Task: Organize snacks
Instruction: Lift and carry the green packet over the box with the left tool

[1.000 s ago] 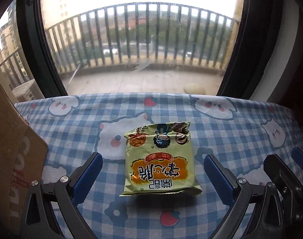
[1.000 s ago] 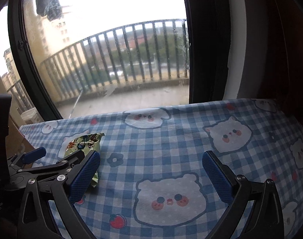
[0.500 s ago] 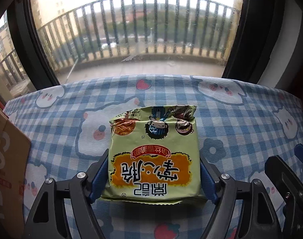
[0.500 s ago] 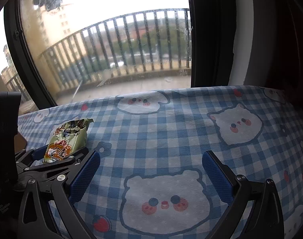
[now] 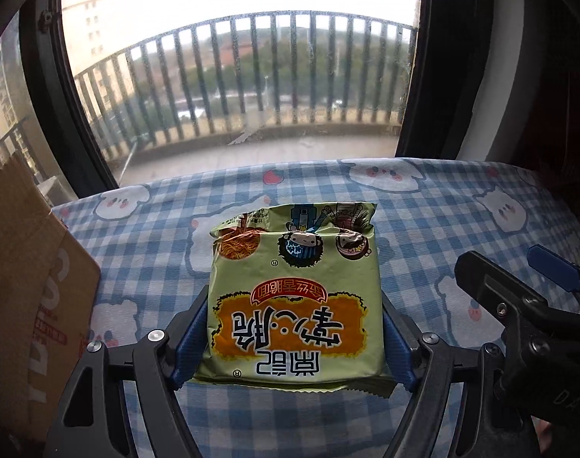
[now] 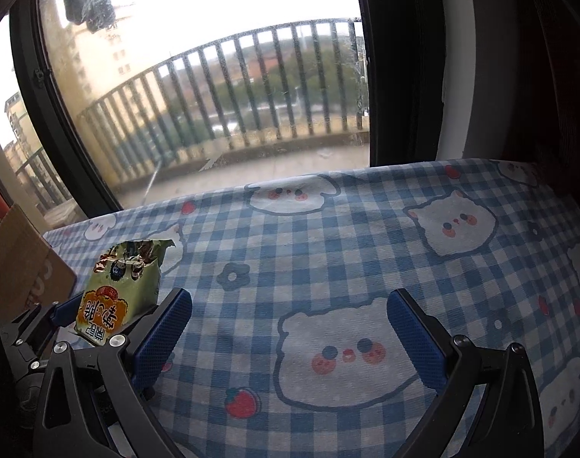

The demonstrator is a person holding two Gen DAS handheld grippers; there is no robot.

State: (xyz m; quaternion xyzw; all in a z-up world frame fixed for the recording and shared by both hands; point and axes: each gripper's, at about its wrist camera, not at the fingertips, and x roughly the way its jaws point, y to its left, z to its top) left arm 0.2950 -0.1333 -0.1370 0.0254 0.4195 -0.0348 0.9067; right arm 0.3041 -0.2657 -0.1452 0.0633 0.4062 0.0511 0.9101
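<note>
A green and orange snack packet (image 5: 295,297) with cartoon faces is clamped between the blue pads of my left gripper (image 5: 294,347) and lifted off the checked tablecloth (image 5: 423,229). The same packet (image 6: 118,290) shows at the left of the right wrist view, tilted up in the left gripper. My right gripper (image 6: 290,336) is open and empty, low over a bear print on the cloth. Its black frame also shows at the right of the left wrist view (image 5: 519,324).
A brown cardboard box (image 5: 26,297) stands at the left, close to the left gripper; it also shows in the right wrist view (image 6: 23,263). A large window with a balcony railing (image 5: 252,76) runs along the table's far edge.
My left gripper moved forward around the packet, shut on it and raised it off the cloth. My right gripper stayed open and shifted only slightly.
</note>
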